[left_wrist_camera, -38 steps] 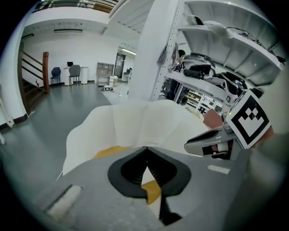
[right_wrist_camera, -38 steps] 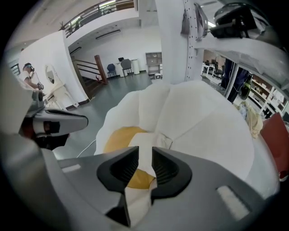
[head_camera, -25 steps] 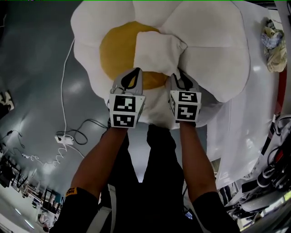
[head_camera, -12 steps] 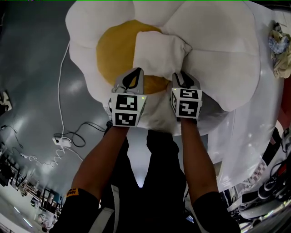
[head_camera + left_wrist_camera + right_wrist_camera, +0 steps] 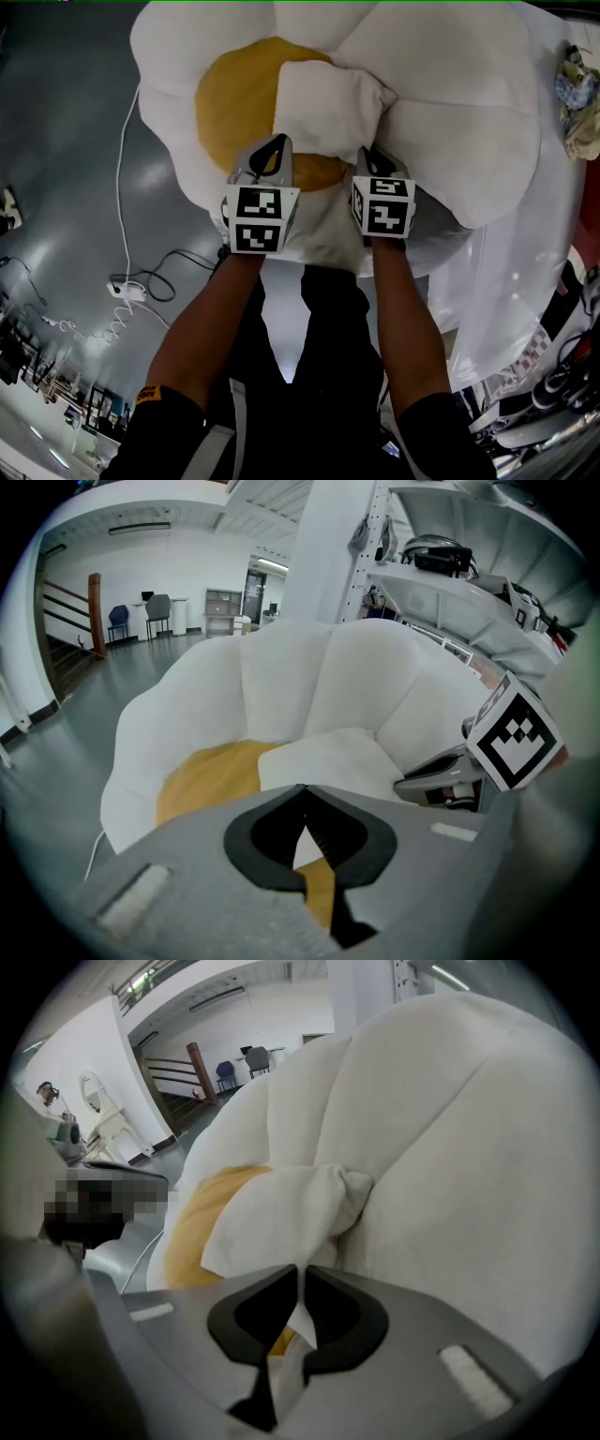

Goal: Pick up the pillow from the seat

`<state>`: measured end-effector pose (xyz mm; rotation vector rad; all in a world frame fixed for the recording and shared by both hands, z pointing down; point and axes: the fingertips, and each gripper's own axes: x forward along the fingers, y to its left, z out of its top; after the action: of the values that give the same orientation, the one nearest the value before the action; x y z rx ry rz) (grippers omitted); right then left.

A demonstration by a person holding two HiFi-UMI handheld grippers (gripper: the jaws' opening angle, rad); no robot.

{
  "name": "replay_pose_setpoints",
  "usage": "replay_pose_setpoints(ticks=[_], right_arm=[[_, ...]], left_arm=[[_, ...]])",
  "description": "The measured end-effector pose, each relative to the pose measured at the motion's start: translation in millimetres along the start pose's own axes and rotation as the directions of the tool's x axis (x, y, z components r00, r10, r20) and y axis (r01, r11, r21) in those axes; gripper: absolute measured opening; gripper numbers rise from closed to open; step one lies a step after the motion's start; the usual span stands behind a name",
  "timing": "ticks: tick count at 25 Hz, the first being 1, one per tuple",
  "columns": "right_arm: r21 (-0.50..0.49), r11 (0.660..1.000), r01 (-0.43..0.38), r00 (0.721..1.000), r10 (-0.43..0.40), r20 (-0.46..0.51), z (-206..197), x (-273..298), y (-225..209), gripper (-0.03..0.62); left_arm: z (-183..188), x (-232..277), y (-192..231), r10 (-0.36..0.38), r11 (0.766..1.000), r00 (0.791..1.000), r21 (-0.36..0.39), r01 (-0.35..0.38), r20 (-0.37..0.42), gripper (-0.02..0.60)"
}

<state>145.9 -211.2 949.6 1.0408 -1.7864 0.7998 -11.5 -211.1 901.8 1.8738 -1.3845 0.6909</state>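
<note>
**R tool clamped on pillow corner, L tool tips together**

Head view: white pillow (image 5: 323, 108) lies on the seat (image 5: 450, 103), a big flower-shaped cushion w/ white petals and a yellow middle (image 5: 230, 103). The pillow covers the right part of the yellow middle and leans against a petal. Both tools point down at the pillow's near edge. Left tool (image 5: 278, 141) is at its near-left corner, over the yellow. Right tool (image 5: 366, 152) is at its near-right corner. Grey floor (image 5: 66, 141) to the left, w/ a white cable (image 5: 122, 187) trailing across it.

Left gripper view: left tool (image 5: 302, 789) has its jaw tips meeting. White pillow (image 5: 328, 761) edge and yellow middle (image 5: 211, 775) show through the gap behind the tips. Can't tell if any fabric is caught there. Right tool (image 5: 412, 782) sits just beside the pillow's right edge. Shelves (image 5: 450, 574) behind the seat (image 5: 281, 677).

Right gripper view: right tool (image 5: 300, 1274) has just been closing, and it's now clamped on a fold of white pillow (image 5: 281, 1218) fabric. The fabric runs up between the jaws and out below them. Rest of the pillow is on the yellow middle (image 5: 197, 1218), w/ its far corner bunched against a seat (image 5: 450, 1147) petal.
</note>
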Motion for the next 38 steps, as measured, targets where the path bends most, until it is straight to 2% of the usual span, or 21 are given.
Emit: replay_pose_setpoints(ticks=[8, 13, 28, 38], right_arm=[[-0.002, 1.000, -0.013, 1.000, 0.013, 0.018, 28.1, -43.5, 21.3, 0.025], [-0.008, 1.000, -0.005, 0.999, 0.005, 0.031, 47.4, -86.4, 30.1, 0.025], [-0.001, 1.000, 0.015, 0.996, -0.015, 0.083, 95.9, -203.8, 63.2, 0.025], [-0.031, 0.999, 0.010, 0.989, -0.005, 0.149, 114.7, -291.7, 97.0, 0.025]], left_arm=[[22.9, -42.5, -0.1, 0.001, 1.000, 1.000, -0.014, -0.001, -0.004, 0.002], [47.5, -78.5, -6.2, 0.002, 1.000, 1.000, -0.013, -0.002, 0.008, 0.002], [88.7, -173.6, -28.4, -0.022, 0.998, 1.000, -0.059, 0.022, 0.015, 0.002], [121.6, -244.2, -47.2, -0.046, 0.998, 0.998, -0.045, 0.048, 0.053, 0.002]])
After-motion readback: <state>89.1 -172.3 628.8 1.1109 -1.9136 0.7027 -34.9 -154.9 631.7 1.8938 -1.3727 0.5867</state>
